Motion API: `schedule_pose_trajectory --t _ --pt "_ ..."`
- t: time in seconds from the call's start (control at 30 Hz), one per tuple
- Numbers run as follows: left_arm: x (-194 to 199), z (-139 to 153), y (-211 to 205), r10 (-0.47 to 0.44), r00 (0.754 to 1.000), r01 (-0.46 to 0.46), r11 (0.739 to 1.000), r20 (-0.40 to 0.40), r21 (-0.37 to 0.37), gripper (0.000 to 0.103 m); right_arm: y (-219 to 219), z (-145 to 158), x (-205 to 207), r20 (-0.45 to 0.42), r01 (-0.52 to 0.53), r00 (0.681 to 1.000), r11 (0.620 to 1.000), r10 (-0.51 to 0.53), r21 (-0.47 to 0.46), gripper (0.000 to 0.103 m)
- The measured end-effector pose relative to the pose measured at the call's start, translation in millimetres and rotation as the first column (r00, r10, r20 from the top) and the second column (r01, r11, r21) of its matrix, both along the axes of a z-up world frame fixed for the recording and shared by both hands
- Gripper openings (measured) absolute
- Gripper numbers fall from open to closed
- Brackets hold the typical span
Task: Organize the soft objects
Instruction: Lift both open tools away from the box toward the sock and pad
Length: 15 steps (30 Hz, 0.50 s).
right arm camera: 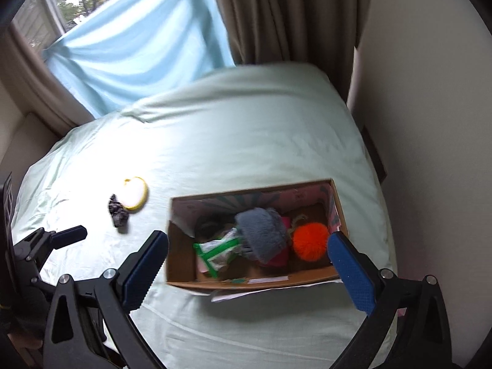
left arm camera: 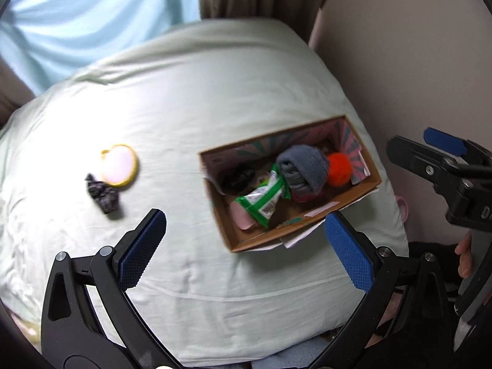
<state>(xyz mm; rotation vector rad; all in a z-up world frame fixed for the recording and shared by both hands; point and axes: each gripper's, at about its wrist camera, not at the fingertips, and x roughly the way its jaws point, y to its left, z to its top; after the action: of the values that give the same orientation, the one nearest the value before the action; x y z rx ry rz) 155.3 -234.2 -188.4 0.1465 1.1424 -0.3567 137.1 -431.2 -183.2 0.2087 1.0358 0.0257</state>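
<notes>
Two left on bed [left arm camera: 215, 98], puff [left arm camera: 119, 165] and scrunchie [left arm camera: 103, 195]; both grippers [left arm camera: 244, 240] [right arm camera: 247, 263] wide open, empty; next grab scrunchie, drop in box [left arm camera: 261, 241].

Bed cover: I see a pale mint-green cotton sheet [left arm camera: 190, 117], plain.
Box: brown cardboard box [right arm camera: 181, 264], its inner walls printed with pink and teal rays.
Inside it: fuzzy orange pom-pom ball [right arm camera: 310, 241]; rolled grey fleece bundle [left arm camera: 303, 166]; green-and-white striped plastic packet [left arm camera: 261, 200].
On the sheet: round pink pad with a yellow rim [left arm camera: 119, 165]; dark speckled grey-black fabric scrunchie [left arm camera: 103, 195].
My finger pads: blue, dot-textured [left arm camera: 141, 246].
Drapes: light blue sheer curtain [right arm camera: 135, 46]; brown pleated curtain [right arm camera: 289, 15].
</notes>
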Motion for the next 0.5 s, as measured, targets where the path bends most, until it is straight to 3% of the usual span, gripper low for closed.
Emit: schedule_pose_trajectory --t 0.23,0.5 --pt "-33.6 56.0 76.6 0.095 0.989 -0.091 0.995 0.114 -0.040 0.103 54.0 55.3 -35.7 0.099 -0.006 0.995 1.000 0.006 -0.006 0.103" --pt "-68.1 80.8 169.8 0.172 0.965 -0.163 0.985 0.195 -0.064 0.103 120.0 81.6 -65.8 0.158 -0.032 0.987 0.999 0.033 -0.004 0.103"
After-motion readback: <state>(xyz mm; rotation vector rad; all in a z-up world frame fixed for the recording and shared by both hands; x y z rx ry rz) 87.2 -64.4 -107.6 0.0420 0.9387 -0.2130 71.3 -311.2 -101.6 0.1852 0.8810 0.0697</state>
